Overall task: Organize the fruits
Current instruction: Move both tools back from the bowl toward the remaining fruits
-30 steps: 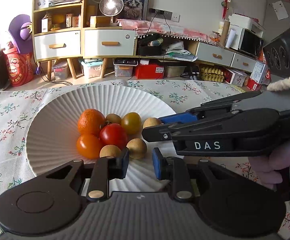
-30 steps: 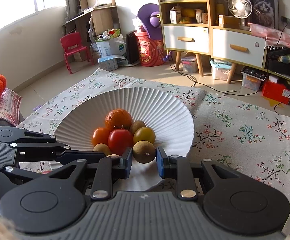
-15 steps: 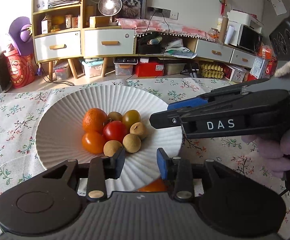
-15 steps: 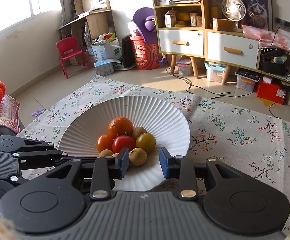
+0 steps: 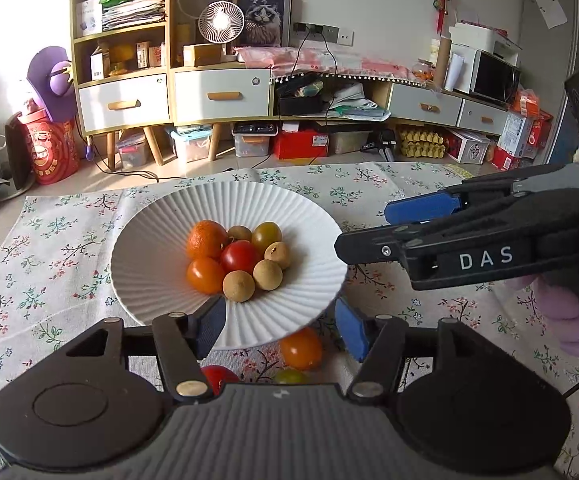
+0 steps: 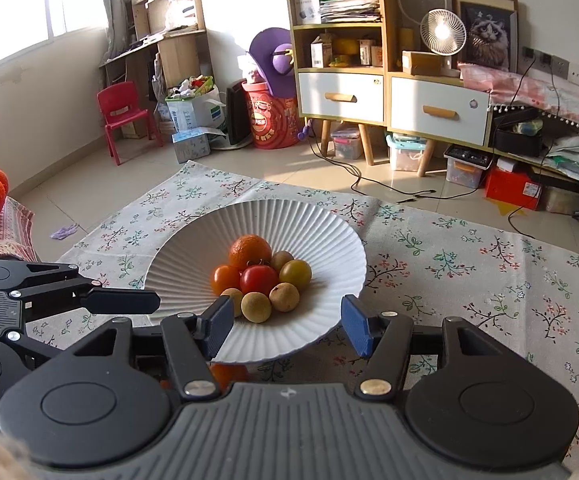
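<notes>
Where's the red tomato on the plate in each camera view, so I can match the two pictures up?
Left wrist view: the red tomato sits mid-pile on the white plate, just left of picture centre, right of the orange.
Right wrist view: the red tomato is mid-pile, left of centre, below the orange.
Shared landmark: the small white fan on the cabinet.
</notes>
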Demonstrator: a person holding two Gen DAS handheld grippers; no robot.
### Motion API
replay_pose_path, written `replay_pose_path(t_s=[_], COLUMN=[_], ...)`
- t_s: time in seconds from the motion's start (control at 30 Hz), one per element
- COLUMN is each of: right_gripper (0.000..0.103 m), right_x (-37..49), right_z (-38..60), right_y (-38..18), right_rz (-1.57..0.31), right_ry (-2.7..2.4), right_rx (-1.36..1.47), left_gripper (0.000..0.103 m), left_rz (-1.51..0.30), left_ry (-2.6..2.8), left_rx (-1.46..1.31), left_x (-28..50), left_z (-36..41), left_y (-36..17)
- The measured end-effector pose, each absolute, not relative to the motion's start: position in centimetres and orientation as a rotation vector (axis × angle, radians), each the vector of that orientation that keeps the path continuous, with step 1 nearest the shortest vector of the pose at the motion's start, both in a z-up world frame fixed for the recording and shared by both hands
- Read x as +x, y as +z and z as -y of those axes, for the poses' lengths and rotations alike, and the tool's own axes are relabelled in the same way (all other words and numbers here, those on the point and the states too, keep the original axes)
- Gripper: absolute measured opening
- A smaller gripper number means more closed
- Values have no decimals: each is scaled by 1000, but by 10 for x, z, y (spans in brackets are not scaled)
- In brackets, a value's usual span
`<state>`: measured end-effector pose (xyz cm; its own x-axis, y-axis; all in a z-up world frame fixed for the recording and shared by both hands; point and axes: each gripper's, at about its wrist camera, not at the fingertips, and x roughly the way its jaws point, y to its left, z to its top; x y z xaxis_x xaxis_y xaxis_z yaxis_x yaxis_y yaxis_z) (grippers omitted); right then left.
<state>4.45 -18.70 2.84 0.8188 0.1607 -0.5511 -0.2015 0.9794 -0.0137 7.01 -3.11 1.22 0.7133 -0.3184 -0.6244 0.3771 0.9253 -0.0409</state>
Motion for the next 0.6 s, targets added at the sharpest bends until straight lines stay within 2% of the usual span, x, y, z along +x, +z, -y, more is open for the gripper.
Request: replay_pose_path(t_s=[0.13, 0.27, 0.6], right_gripper=[68, 75, 95], right_x=[34, 24, 11], right_z=[185, 186, 181], right_y=[28, 25, 8], right_rz=[-579, -581, -615], right_ry=[172, 159, 142], right_rx=[-65, -35, -3], left_gripper=[67, 81, 92], left_rz=[-682, -685, -757], left_ry=[-376, -361, -362], left_rx=[93, 93, 91], left_x=[63, 57, 46], left_z=[26, 20, 4], left_y=[13, 11, -10])
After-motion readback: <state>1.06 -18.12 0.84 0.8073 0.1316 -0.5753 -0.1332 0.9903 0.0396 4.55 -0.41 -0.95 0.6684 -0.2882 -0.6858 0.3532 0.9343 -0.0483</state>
